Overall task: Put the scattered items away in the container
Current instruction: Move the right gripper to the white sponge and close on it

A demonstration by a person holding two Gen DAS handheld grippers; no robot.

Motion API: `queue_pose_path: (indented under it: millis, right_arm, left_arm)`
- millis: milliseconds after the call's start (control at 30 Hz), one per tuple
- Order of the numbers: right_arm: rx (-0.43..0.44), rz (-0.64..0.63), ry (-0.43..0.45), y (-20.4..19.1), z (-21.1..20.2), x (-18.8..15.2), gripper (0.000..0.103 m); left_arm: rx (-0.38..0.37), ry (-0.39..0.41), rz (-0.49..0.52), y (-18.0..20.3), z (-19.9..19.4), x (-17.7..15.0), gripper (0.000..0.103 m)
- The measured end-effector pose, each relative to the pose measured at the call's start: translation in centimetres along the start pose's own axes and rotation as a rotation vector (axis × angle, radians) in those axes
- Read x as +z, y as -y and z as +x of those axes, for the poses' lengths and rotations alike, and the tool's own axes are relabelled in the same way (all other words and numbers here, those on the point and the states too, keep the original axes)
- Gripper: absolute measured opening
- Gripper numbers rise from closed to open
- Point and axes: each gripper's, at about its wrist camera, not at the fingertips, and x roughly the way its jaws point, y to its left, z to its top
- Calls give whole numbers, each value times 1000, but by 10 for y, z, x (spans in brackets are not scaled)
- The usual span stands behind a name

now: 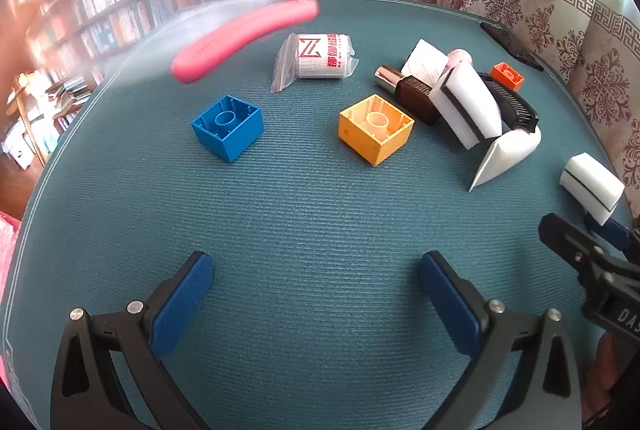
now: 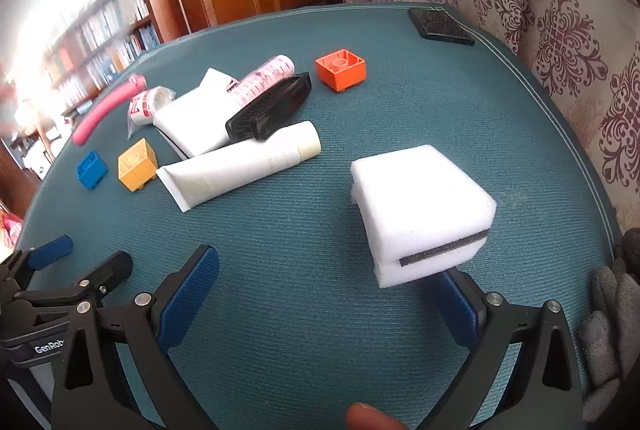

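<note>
Currently both tools stand with jaws spread wide and hold nothing. The left gripper [image 1: 316, 304] hovers over bare woven teal mat [image 1: 300, 214]; the right gripper [image 2: 324, 304] has its right pad partly hidden behind a white foam sponge [image 2: 420, 210] with a dark layer. Beyond lie a white tube [image 2: 240, 166], a black comb [image 2: 272, 110], a second sponge [image 1: 468, 106] and a bagged roll [image 1: 320, 56]. Hollow blue [image 1: 228, 126], yellow [image 1: 376, 128] and orange [image 2: 342, 68] blocks sit open side up, empty. A pink curved object [image 1: 240, 38] is blurred by glare.
</note>
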Motion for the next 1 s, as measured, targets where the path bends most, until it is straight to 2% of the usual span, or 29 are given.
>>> queue_pose_path:
  millis: [333,833,1000]
  right_arm:
    - [64,102,27,23,-9,0,101]
    - [59,-40,-34,27,-21,-22,101]
    - [75,-26,-29,36,-26,-26,101]
  left_arm:
    - [-2,0,-1,1,-1,7,103]
    - [-2,-1,-2,0,-2,6,103]
    - [-1,-1,-1,1,-2,6,103]
